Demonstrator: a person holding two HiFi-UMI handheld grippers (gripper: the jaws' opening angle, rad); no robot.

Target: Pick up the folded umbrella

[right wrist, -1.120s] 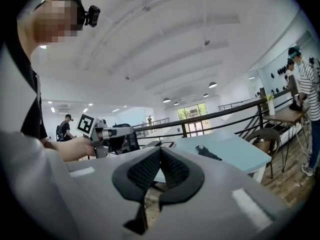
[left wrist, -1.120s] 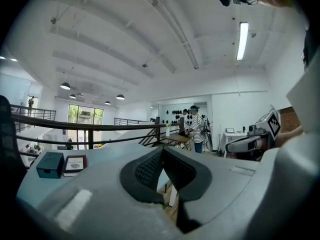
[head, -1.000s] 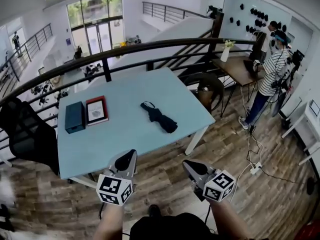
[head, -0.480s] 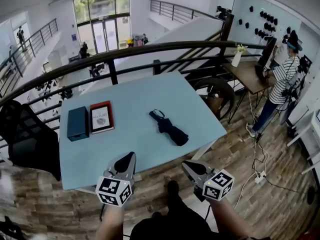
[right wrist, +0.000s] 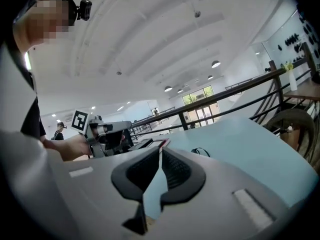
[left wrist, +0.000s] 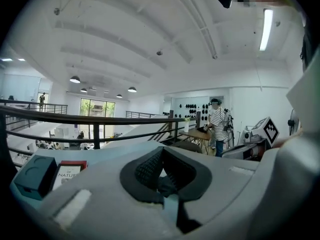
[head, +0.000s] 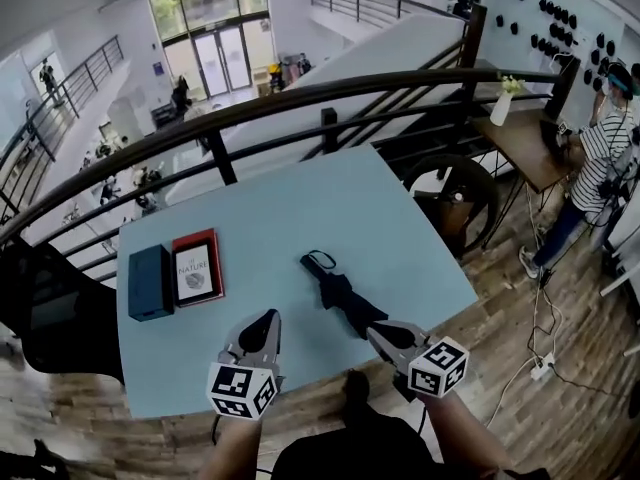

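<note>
The folded black umbrella (head: 340, 293) lies on the light blue table (head: 300, 198), its strap loop (head: 318, 261) at the far end. My right gripper (head: 378, 333) hovers over the table's near edge, its tip just short of the umbrella's near end. Its jaws stand almost together and are just opening, with nothing between them (right wrist: 160, 149). The strap loop (right wrist: 200, 152) shows just right of them. My left gripper (head: 268, 320) is shut and empty, a hand's width left of the umbrella, with its jaw tips meeting (left wrist: 162, 149).
A red book (head: 196, 267) and a teal box (head: 150, 282) lie side by side at the table's left. A black railing (head: 330, 118) runs behind the table. A black chair (head: 50, 308) stands at the left. A person in a striped shirt (head: 600, 158) stands by a wooden desk at the right.
Both grippers have come forward from over the floor to above the table's near edge. The umbrella now lies close in front of the right gripper.
</note>
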